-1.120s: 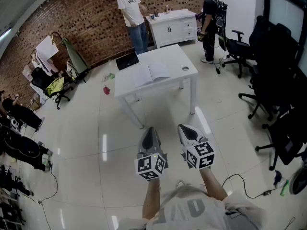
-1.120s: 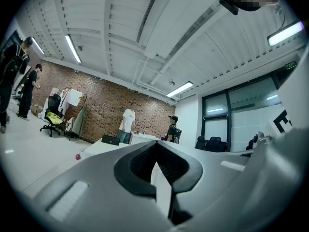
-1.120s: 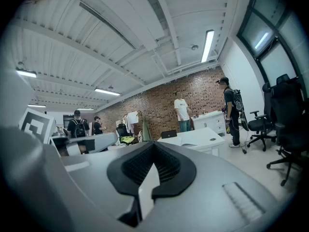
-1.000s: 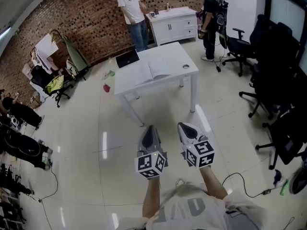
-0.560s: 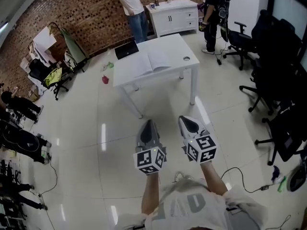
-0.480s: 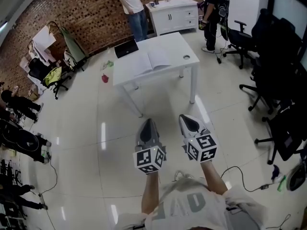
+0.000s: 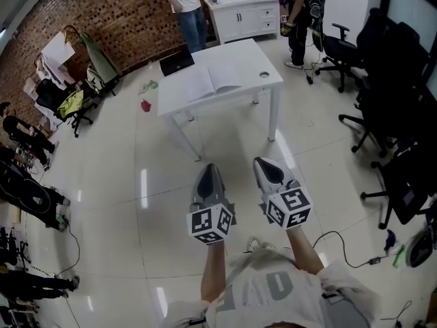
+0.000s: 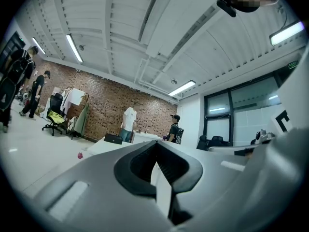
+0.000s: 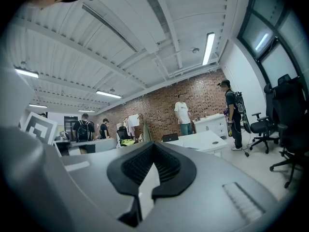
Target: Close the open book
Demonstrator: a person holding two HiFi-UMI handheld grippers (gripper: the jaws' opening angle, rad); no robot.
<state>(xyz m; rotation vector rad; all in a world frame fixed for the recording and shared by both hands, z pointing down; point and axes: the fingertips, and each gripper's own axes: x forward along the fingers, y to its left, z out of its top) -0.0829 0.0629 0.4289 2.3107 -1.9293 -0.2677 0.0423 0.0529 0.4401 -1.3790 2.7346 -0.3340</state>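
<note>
The open book (image 7: pixel 212 80) lies flat with white pages up on the white table (image 7: pixel 249 52), far ahead of me in the head view. My left gripper (image 7: pixel 209 170) and right gripper (image 7: pixel 263 165) hang side by side over the floor, well short of the table, pointing level toward it. Both are shut with nothing between the jaws. The left gripper (image 8: pixel 157 144) and the right gripper (image 9: pixel 153 145) show closed black pads in their own views. In the right gripper view the table (image 9: pixel 205 140) stands in the distance.
A black laptop (image 7: pixel 176 61) and a small round thing (image 7: pixel 264 74) share the table. Behind it stand a white cabinet (image 7: pixel 246 11) and two people. Black office chairs (image 7: pixel 392 108) line the right side. A cable (image 7: pixel 341 250) lies on the floor.
The table sits slightly higher in the head view than before. Both grippers stay shut and side by side, holding nothing.
</note>
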